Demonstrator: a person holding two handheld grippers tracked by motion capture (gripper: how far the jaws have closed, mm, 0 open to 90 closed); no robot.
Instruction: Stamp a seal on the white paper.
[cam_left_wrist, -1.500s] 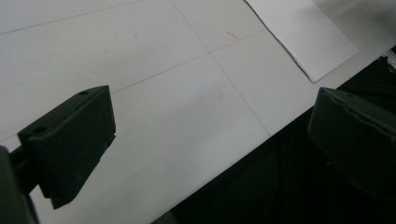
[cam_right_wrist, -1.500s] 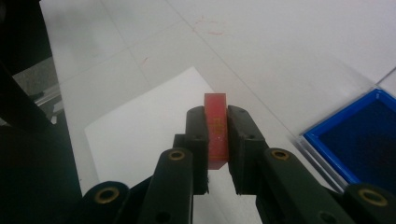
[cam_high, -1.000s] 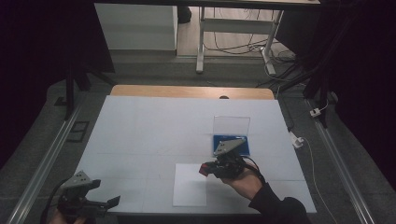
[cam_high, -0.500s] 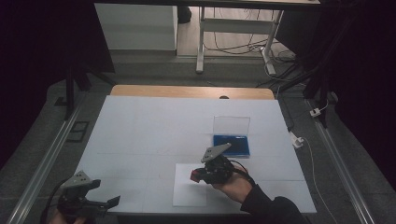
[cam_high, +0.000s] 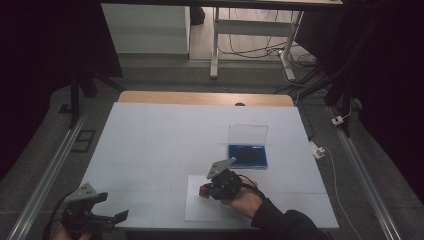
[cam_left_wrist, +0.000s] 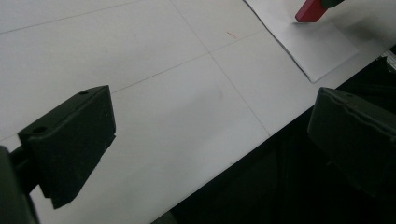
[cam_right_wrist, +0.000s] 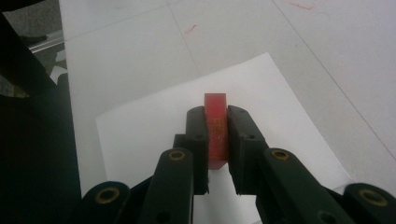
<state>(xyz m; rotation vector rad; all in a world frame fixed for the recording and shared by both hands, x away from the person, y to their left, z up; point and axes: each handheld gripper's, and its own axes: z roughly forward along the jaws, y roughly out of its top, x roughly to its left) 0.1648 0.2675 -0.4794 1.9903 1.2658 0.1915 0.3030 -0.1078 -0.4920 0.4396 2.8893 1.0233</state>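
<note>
My right gripper (cam_high: 205, 190) (cam_right_wrist: 217, 121) is shut on a small red block (cam_right_wrist: 216, 128) (cam_high: 204, 190), a stamp by the look of it, and holds it just over a white sheet of paper (cam_high: 202, 200) (cam_right_wrist: 154, 121) near the table's front edge. The red block (cam_left_wrist: 311, 11) and the sheet (cam_left_wrist: 317, 44) also appear at the top right of the left gripper view. My left gripper (cam_high: 122, 216) (cam_left_wrist: 210, 135) hangs at the table's front left corner, jaws wide apart with nothing between them. A blue ink pad case (cam_high: 247, 156) with its clear lid raised lies behind the right hand.
The white table (cam_high: 160, 140) has thin seam lines across it and a wooden strip along its far edge. Metal rails (cam_high: 45, 180) run along both sides. A white plug and cable (cam_high: 320, 150) lie at the right edge. A desk frame (cam_high: 215, 45) stands beyond.
My right gripper has carried the red block leftward and down, from beside the blue case to over the white sheet. The left gripper has stayed where it was.
</note>
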